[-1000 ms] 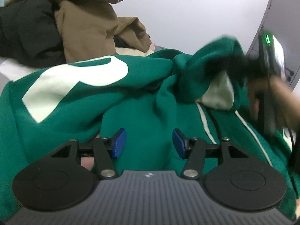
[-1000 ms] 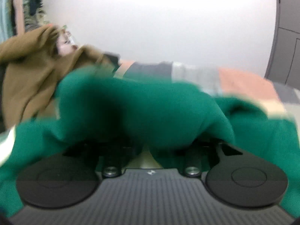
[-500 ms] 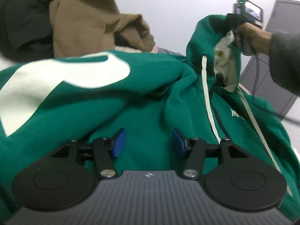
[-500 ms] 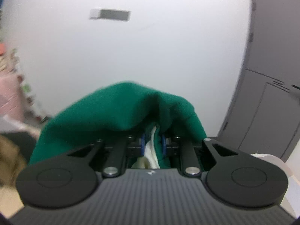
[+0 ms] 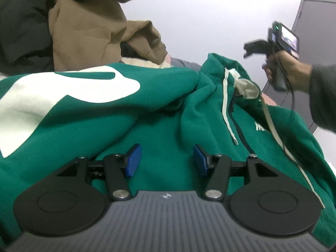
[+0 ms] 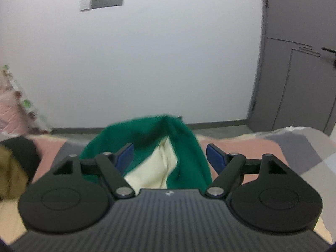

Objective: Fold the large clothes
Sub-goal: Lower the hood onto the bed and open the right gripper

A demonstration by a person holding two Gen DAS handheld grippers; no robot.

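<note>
The green hoodie (image 5: 159,113) lies crumpled on the bed (image 6: 294,147), in front of a brown garment (image 5: 88,27). The left gripper (image 5: 166,159) hovers just over it, jaws partly open and empty. The right gripper (image 6: 170,157) has its jaws opening around the hood (image 6: 182,151), pads clear of the cloth.

Bed (image 6: 273,147) w/ pink-and-grey checked cover; on it: green hoodie (image 5: 168,126), brown garment (image 5: 88,31) and black garment (image 5: 21,31) heaped at far left.
</note>
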